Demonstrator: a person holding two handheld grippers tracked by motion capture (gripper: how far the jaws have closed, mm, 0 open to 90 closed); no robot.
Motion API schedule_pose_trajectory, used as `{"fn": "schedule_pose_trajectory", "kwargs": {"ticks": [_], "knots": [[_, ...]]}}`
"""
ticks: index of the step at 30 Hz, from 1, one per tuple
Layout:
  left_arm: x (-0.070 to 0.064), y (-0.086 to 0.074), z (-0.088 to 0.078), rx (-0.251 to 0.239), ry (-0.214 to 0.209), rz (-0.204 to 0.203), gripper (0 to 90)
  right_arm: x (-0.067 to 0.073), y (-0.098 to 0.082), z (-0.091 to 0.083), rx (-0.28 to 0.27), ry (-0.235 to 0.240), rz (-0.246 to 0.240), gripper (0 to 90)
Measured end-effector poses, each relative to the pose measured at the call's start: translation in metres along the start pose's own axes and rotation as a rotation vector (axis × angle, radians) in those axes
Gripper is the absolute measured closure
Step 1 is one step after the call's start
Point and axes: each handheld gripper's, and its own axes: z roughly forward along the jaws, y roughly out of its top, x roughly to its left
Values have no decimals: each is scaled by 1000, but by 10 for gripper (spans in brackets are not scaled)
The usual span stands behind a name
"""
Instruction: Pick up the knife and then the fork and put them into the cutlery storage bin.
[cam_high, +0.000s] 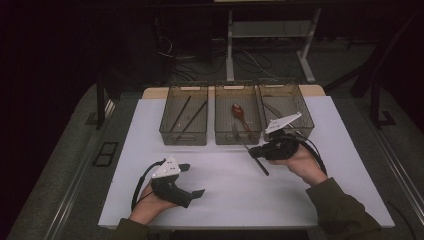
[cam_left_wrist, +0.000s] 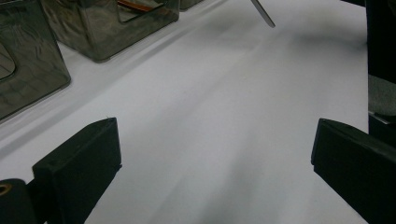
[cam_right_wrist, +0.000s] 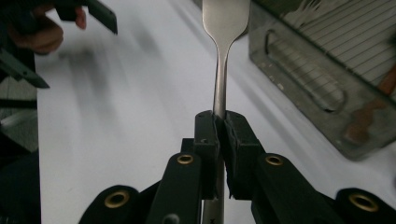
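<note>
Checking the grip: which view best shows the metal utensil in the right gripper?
Right gripper view: the jaws pinch the metal utensil by its handle, close up. The high view shows it small and dark below the right gripper. The left gripper view catches one end.

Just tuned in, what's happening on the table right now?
A person is sorting cutlery into three bins. The right hand-held gripper is shut on a metal utensil by its handle, holding it just in front of the bins. The left hand-held gripper waits open over the white table, holding nothing. The middle bin holds a reddish spoon.
</note>
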Motion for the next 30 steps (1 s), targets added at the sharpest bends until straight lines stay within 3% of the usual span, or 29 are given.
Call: {"fn": "schedule_pose_trajectory", "kwargs": {"ticks": [6,19,30], "knots": [[0,-1,1,2,-1,-4,7,-9,-4,-11,-90,-20,11,833],[1,-1,2,2,-4,-9,7,-27,-9,-35,-219,-92,45,833],[1,-2,3,5,-6,-13,7,-40,-12,-52,-271,-158,63,833]]}}
